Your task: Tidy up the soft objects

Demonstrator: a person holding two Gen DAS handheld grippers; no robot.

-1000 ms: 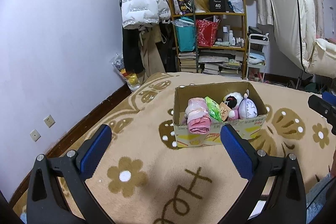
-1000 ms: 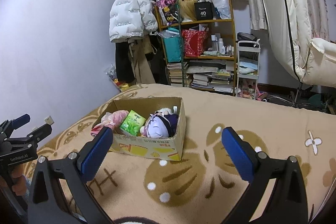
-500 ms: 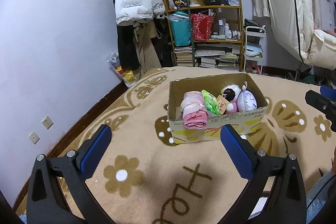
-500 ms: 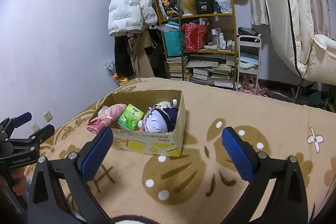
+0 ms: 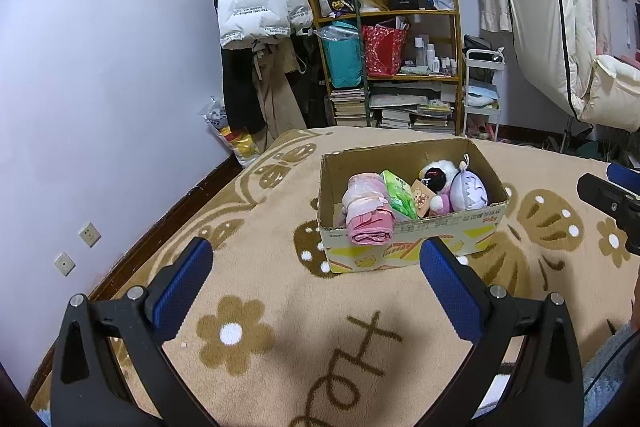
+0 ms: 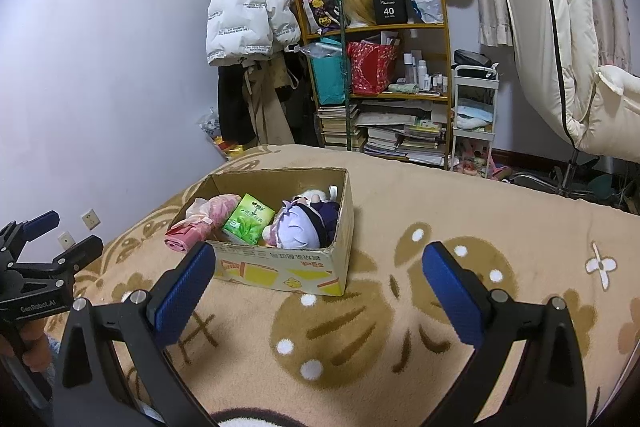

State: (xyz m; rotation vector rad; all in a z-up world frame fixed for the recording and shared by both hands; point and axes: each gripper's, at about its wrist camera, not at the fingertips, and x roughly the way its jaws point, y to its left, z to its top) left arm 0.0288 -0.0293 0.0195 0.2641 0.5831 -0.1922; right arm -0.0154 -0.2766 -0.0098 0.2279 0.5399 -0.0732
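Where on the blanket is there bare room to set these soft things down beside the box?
Open beige flower-print blanket lies right of the cardboard box, and more in front of it toward the left gripper and right gripper. The box itself is crowded: pink bundle, green tissue pack, lilac plush.

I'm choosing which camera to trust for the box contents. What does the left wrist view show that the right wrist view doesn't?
Only the left wrist view shows the black-and-white plush and the tan biscuit-print tag. Only the right wrist view shows the box's bare right side wall and the left hand-held gripper, open. Both show the cardboard box, pink bundle overhanging its rim, green packet, pale purple plush and beige blanket.
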